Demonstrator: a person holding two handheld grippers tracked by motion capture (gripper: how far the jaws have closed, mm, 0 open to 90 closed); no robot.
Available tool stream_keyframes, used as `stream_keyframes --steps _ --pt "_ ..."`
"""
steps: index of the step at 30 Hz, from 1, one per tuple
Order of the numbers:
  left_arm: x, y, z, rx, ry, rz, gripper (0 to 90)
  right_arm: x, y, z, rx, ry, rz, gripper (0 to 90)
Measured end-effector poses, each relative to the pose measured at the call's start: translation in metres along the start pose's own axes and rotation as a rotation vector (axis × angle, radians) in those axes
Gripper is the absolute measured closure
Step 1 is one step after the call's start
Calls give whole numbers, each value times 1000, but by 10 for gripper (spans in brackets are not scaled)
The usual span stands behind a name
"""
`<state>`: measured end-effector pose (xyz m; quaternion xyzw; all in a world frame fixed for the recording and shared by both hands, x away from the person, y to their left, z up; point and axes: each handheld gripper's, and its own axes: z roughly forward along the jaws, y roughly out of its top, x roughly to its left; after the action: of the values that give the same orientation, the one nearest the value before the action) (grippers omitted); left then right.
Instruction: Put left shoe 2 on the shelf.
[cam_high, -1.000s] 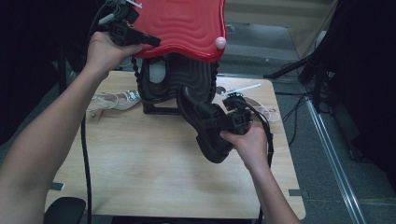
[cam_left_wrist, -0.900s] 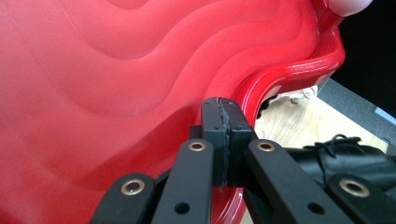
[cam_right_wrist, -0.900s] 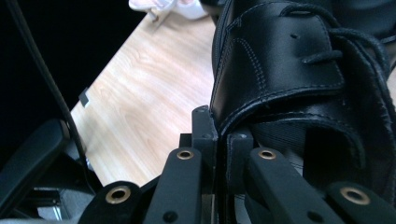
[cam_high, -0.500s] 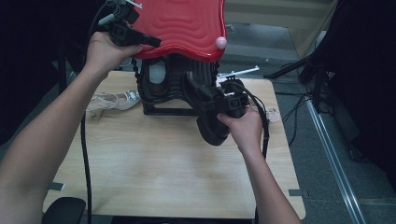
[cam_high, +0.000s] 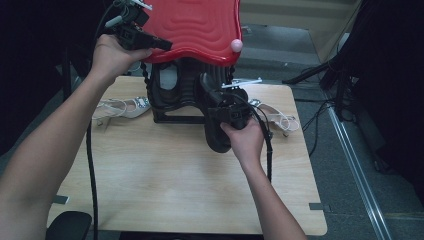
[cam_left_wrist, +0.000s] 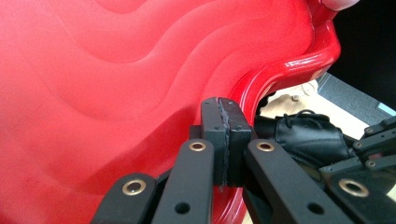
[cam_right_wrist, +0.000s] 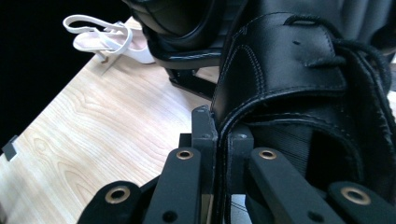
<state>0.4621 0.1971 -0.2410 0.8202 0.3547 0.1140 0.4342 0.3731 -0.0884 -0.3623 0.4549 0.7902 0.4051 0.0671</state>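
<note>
1. In the high view, my left gripper (cam_high: 150, 42) sat at the upper left, at the near edge of the red wavy lid (cam_high: 197, 25), which was lifted above a black rack (cam_high: 172, 97) at the far side of the wooden table (cam_high: 165, 185). My right gripper (cam_high: 220, 102) was near the middle of the table, just right of the rack, and held a black shoe (cam_high: 212, 125) by its collar, so that the shoe hung nearly upright against the rack's right side. One white sandal (cam_high: 122, 106) lay on the table left of the rack, and another white sandal (cam_high: 277, 117) lay to the right, beyond my right hand (cam_high: 245, 142). A small pink knob (cam_high: 236, 45) stood at the lid's right corner.

2. In the left gripper view, my jaws were pressed together at the curved rim of the red wavy lid (cam_left_wrist: 140, 84); the pads met with barely a seam, and I could not tell how much of the rim lay between them. Below the rim, the black shoe (cam_left_wrist: 308, 137) showed beside my other gripper's jaws at the lower right.

3. In the right gripper view, my jaws pinched the stitched leather collar of the black shoe (cam_right_wrist: 299, 70), with the edge sandwiched between the pads. The black rack (cam_right_wrist: 191, 56) rose just behind the shoe, the white sandal (cam_right_wrist: 107, 39) lay at the table's far left, and the wooden table (cam_right_wrist: 93, 135) spread beneath.
</note>
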Motion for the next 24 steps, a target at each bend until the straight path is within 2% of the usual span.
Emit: stream_keyframes --steps 4,7,9,14,18,24 --pt "1 0 0 -10 -13 -10 900 6 -2 6 -24 -11 -12 864" --pt "4 -1 -1 -31 -60 -24 900 10 -1 12 -49 -25 -22 864" --pt "2 -1 -1 -29 -29 -8 900 10 0 16 -60 -18 -9 864" --pt "1 0 0 -23 -20 -10 900 13 4 23 -83 -39 -18 862" --pt "-3 0 2 6 37 33 900 11 10 27 -101 -37 3 862" --pt "-3 1 2 14 37 29 900 10 24 36 -109 -78 -14 863"
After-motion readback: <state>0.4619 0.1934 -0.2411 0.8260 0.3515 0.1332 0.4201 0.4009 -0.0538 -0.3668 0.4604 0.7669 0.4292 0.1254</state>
